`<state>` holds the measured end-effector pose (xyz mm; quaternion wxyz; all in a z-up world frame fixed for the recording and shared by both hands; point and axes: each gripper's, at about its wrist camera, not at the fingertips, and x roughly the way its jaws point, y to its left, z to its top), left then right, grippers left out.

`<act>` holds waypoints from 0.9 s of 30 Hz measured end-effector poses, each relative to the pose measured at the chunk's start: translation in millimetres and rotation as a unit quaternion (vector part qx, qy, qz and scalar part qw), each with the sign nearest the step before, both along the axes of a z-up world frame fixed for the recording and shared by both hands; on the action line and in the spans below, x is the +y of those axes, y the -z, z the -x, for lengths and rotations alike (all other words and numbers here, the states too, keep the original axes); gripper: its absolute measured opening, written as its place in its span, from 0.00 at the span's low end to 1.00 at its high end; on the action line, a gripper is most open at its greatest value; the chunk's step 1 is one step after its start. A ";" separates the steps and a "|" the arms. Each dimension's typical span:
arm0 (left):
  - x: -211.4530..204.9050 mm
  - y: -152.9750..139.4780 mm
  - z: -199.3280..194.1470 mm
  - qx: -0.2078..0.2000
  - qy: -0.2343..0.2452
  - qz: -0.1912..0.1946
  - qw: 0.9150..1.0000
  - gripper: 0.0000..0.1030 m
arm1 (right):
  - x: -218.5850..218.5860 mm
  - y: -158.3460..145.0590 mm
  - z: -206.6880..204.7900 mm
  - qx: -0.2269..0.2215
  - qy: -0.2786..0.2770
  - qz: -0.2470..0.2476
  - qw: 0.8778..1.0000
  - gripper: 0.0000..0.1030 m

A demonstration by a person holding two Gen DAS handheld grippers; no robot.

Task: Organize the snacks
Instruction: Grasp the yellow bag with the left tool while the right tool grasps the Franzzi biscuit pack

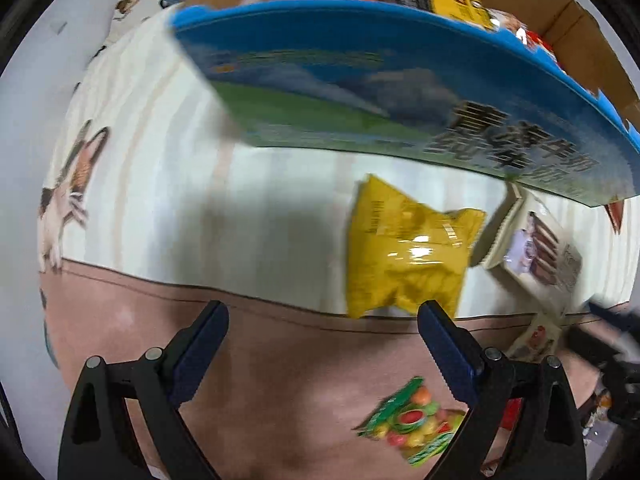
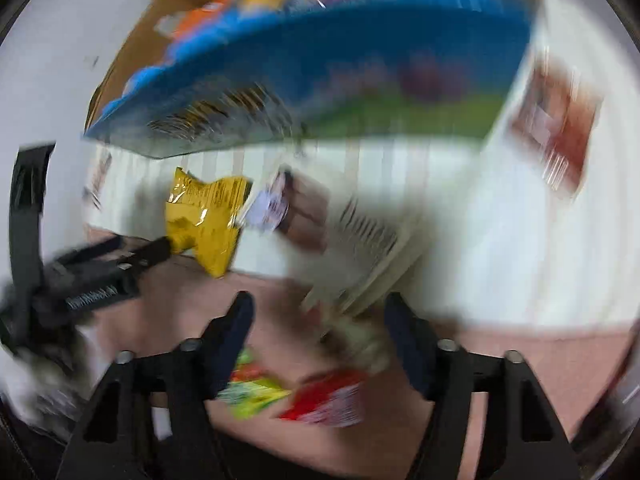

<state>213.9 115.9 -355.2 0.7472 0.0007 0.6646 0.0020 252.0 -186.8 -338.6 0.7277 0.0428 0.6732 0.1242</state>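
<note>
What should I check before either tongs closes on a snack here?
1. Left tongs empty and open: ok.
2. Yellow bag lined up between the left tongs: not ok, it lies ahead by the right-hand finger.
3. Right tongs empty: ok, nothing pressed between the pads.
4. White box lined up for the right tongs: cannot tell, too blurred.
5. Fruit candy bag clear of the left tongs: cannot tell, a finger covers part of it.
</note>
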 end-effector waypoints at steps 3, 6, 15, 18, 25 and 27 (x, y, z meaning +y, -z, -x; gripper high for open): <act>8.4 -1.0 5.3 -0.006 -0.003 -0.008 1.000 0.94 | 18.3 2.1 -16.1 -0.033 -0.079 0.071 0.994 0.81; 4.5 -2.4 8.0 -0.013 0.025 -0.018 0.999 0.94 | 34.1 24.4 -32.3 -0.010 -0.128 0.093 0.987 0.81; -66.5 -1.6 37.9 -0.097 0.342 -0.168 0.919 0.94 | 58.3 61.1 -35.3 0.016 -0.174 0.123 0.977 0.71; -91.7 1.8 50.3 -0.128 0.434 -0.207 0.867 0.94 | 35.2 59.5 -25.6 0.029 -0.138 0.110 0.984 0.66; -144.6 34.5 79.0 -0.113 0.595 -0.233 0.761 0.94 | -4.4 59.7 -13.4 0.048 -0.077 0.094 0.991 0.64; -152.8 49.1 84.2 -0.100 0.616 -0.244 0.742 0.94 | -11.8 60.1 -14.5 0.049 -0.065 0.091 0.993 0.64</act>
